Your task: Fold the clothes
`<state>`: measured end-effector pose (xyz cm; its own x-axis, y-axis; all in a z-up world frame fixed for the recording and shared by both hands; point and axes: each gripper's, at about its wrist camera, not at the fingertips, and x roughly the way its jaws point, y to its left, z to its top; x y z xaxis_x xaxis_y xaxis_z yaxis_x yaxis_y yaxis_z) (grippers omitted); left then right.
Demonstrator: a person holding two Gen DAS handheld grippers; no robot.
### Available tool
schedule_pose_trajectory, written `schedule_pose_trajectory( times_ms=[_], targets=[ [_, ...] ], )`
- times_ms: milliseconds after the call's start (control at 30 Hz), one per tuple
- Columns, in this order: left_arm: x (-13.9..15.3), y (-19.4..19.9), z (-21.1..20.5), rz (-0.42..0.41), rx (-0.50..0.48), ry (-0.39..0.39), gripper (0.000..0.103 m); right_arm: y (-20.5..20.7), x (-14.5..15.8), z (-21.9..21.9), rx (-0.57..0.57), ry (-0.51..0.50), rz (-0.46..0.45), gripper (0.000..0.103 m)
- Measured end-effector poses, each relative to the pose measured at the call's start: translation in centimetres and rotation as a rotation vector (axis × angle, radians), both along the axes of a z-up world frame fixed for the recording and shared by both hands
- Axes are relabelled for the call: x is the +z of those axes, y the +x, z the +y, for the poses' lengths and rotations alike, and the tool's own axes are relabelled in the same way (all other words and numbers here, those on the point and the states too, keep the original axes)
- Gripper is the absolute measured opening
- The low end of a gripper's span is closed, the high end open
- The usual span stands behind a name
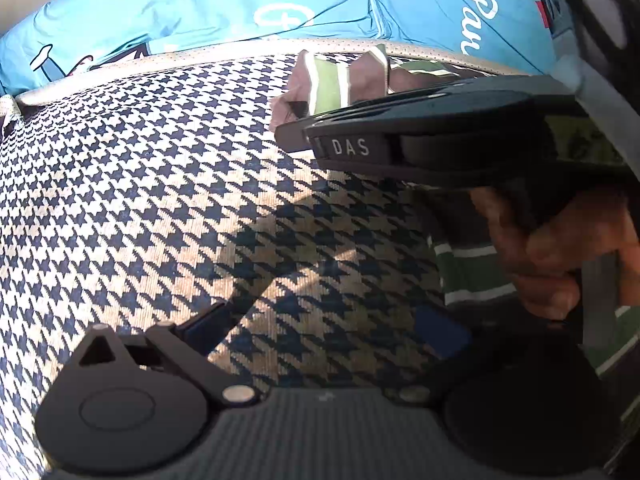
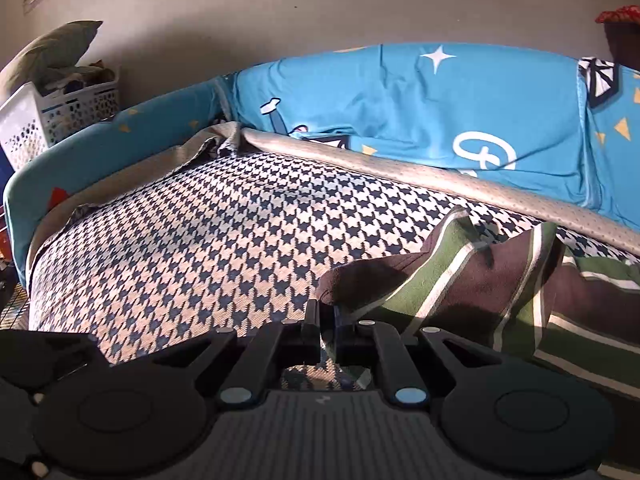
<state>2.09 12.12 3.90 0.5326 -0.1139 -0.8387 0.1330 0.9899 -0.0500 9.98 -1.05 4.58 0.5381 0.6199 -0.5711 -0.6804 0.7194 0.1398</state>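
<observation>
your right gripper (image 2: 328,334) is pinched tight on a corner of the striped garment (image 2: 480,292), which runs off to its right over the houndstooth cover (image 2: 180,248); left gripper (image 1: 320,324) gapes wide w/ nothing in it, cloth on its right too.

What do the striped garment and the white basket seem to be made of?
Striped garment: looks like soft knit fabric, matte, since it bunches in limp folds; the fibre cannot be told. The right gripper is shut on its edge. White basket: probably rigid moulded plastic, with a regular perforated lattice wall and a slight sheen.
</observation>
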Motion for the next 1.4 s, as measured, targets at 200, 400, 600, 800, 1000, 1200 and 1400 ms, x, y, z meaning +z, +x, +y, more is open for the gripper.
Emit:
schedule_pose_trajectory(
  times_ms=[200,400,600,800,1000,1200,1400],
  targets=[
    [0.0,-0.1,-0.2,0.004,-0.006,0.006,0.103,0.0,-1.0,-0.2,0.039,-0.051,0.079,0.015],
    [0.1,0.0,0.2,0.005,0.001,-0.004,0.103,-0.5,-0.9,0.0,0.105,-0.059,0.097,0.028],
    [0.2,0.2,0.6,0.0,0.016,-0.014,0.103,0.0,-0.5,0.0,0.001,-0.035,0.023,0.028],
    [0.2,0.3,0.9,-0.001,0.028,-0.02,0.103,0.5,-1.1,0.7,-0.071,-0.053,0.001,0.046],
    [0.1,0.4,1.0,0.0,0.027,-0.02,0.103,0.6,-2.4,1.7,-0.065,-0.107,0.011,0.05],
    [-0.1,0.3,0.8,0.002,0.024,-0.003,0.103,0.4,-2.8,2.0,-0.083,-0.127,-0.017,0.047],
    [0.1,0.1,0.9,0.002,0.032,-0.011,0.103,0.5,-2.7,1.6,-0.119,-0.128,-0.033,0.01]
  ],
)
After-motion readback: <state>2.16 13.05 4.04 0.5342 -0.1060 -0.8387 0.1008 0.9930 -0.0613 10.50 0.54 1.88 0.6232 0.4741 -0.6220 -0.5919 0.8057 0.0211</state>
